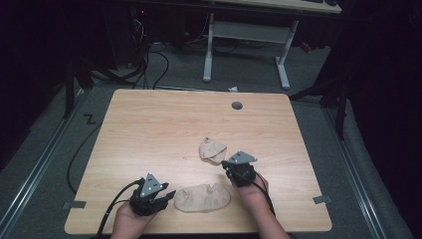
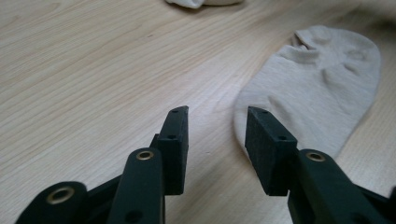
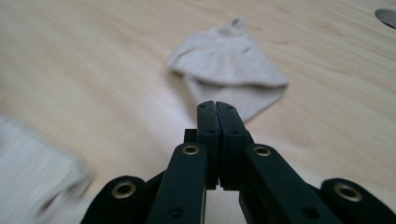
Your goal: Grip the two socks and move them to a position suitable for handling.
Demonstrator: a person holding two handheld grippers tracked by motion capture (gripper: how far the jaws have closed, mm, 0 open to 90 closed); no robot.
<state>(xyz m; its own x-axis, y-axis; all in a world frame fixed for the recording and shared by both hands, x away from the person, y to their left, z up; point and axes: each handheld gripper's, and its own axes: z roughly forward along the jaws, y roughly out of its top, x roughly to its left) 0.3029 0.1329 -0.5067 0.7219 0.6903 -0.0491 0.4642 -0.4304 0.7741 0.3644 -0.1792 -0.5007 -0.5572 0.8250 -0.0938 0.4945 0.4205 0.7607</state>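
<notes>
While two pale beige fabric socks lie on the light wooden counter (image 1: 149, 129), a pair of black two-jaw tongs is held in each of the person's hands at the near edge. The flat, spread-out beige sock (image 1: 202, 197) is seen between the two hands in the high view, close to the near edge. In the left gripper view the same sock (image 2: 313, 88) is shown lying flat just ahead and to the right of the jaws, its near edge beside the right jaw. The left tongs (image 2: 217, 121) are spread apart, with nothing but bare wood seen between the pads; no cloth is pinched.

The crumpled, folded-over beige sock (image 1: 212, 151) is found farther up the counter, just beyond the right tongs (image 1: 230, 164) and apart from the flat sock. In the right gripper view that sock (image 3: 229, 65) is shown lying ahead of the jaws, untouched. The right tongs (image 3: 217, 105) are pressed together, pad against pad, with nothing caught between them. A round grey grommet (image 1: 237, 105) is set into the far part of the counter.
</notes>
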